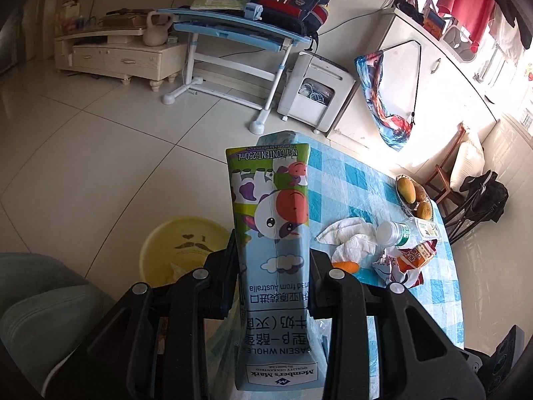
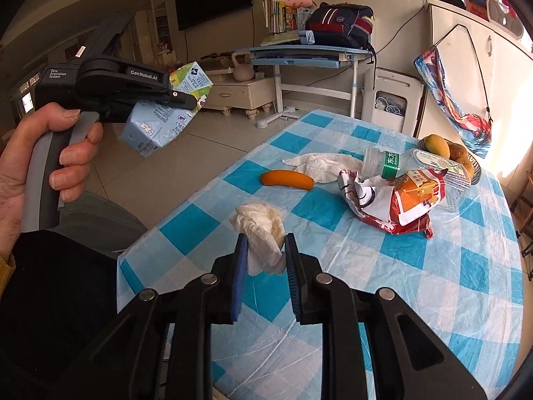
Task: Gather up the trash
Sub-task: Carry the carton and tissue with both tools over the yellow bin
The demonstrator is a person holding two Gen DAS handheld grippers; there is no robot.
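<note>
The left tongs (image 1: 274, 260) are clamped on a milk carton (image 1: 271, 220), held off the desk (image 2: 416, 276) above the floor, with a yellow bin (image 1: 181, 243) seen at eight o'clock of it. The right tongs (image 2: 265, 253) are closed on a crumpled tissue (image 2: 263, 230), raised over the desk's near edge. Left on the checked cloth at one o'clock are an orange peel (image 2: 287, 180), a cloth (image 2: 321, 165), a wrapper (image 2: 396, 200) and a bottle (image 2: 403, 161).

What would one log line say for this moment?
left gripper: holds milk carton | right gripper: holds crumpled tissue | bin: waiting
</note>
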